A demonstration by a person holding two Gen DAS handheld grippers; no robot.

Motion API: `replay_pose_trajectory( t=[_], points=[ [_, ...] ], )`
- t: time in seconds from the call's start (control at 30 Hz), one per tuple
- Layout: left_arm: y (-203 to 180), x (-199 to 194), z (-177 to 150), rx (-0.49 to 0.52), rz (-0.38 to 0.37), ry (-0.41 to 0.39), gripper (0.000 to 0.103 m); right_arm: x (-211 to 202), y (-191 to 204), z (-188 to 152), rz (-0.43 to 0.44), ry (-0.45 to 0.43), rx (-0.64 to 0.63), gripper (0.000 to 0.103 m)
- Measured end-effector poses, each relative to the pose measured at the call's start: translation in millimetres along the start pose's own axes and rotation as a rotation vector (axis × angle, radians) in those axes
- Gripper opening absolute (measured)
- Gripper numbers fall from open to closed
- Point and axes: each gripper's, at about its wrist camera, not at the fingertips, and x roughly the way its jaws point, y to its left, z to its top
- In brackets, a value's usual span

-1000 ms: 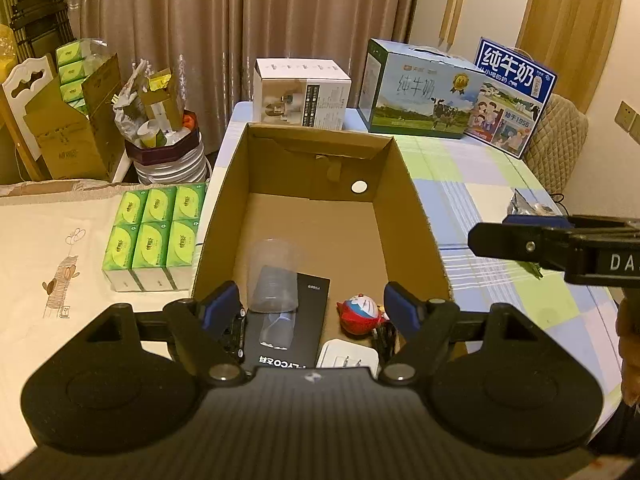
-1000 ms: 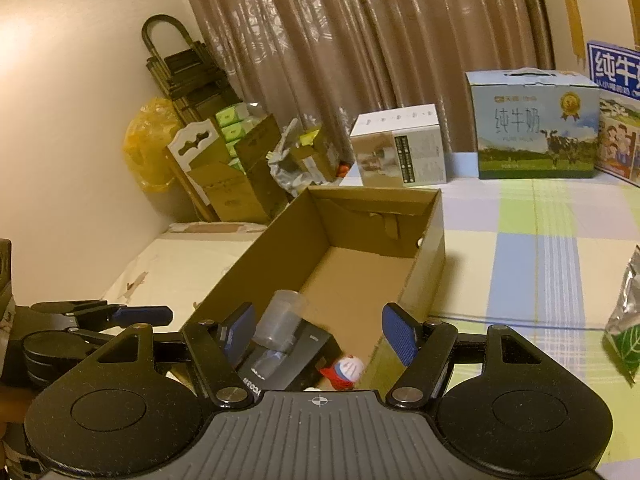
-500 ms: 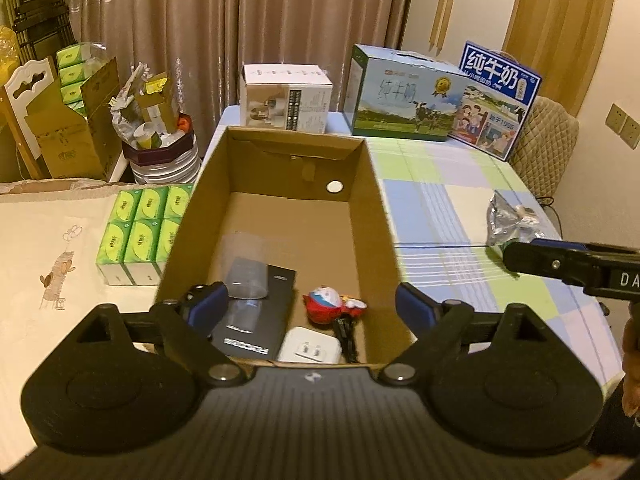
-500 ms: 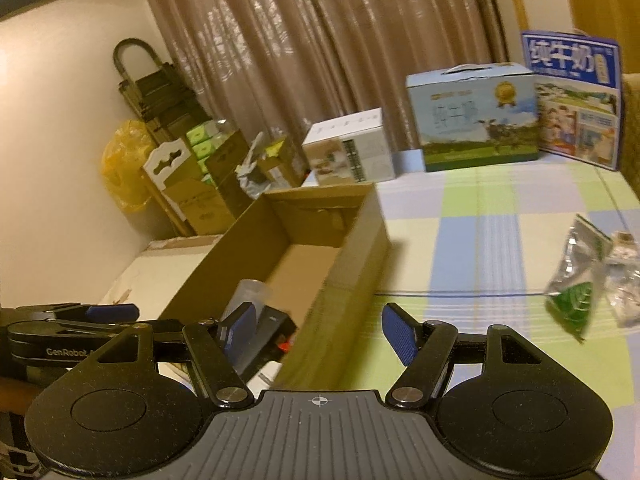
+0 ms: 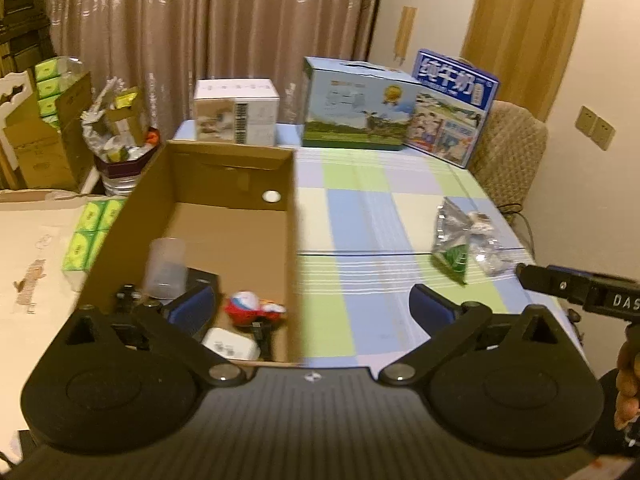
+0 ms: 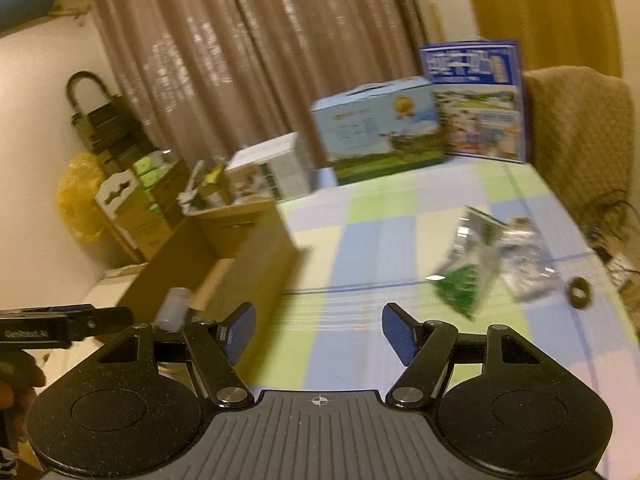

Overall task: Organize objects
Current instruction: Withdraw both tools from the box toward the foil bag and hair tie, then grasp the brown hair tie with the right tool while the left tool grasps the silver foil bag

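Both grippers (image 5: 314, 308) (image 6: 319, 334) agape — apparently empty.

Dim warm light, motion blur (fisheye-warped edges)

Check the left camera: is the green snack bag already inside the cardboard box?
No, the green bag lies on the checked tablecloth, well right of the box.

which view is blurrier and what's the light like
Right wrist view is blurrier: the milk boxes and snack bag smear sideways, while the gripper stays sharp. Left wrist view is only mildly soft around the cardboard box. Both have dim, warm yellowish indoor light, and fisheye bending curves the edges.
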Motion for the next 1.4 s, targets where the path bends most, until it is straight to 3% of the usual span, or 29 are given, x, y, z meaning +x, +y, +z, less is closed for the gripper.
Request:
replay_pose_trajectory(
  t=[0.43, 0.73, 1.07, 1.4],
  points=[
    [-77, 28, -4, 0.077, -0.091, 0.022, 0.102, -58, -104, -22, -0.202, -0.038, 0.132, 0.067],
    [-116, 52, 7, 0.136, -0.106, 0.037, 0.102, -69, -157, -16, -0.255, -0.057, 0.187, 0.067],
    [-153, 103, 18, 0.212, -0.115, 0.065, 0.102, -41, -202, 0, -0.281, -0.034, 0.171, 0.067],
    [-180, 183, 22, 0.251, -0.128, 0.119, 0.102, 23, -242, 12, -0.329, 0.045, 0.061, 0.066]
  ],
)
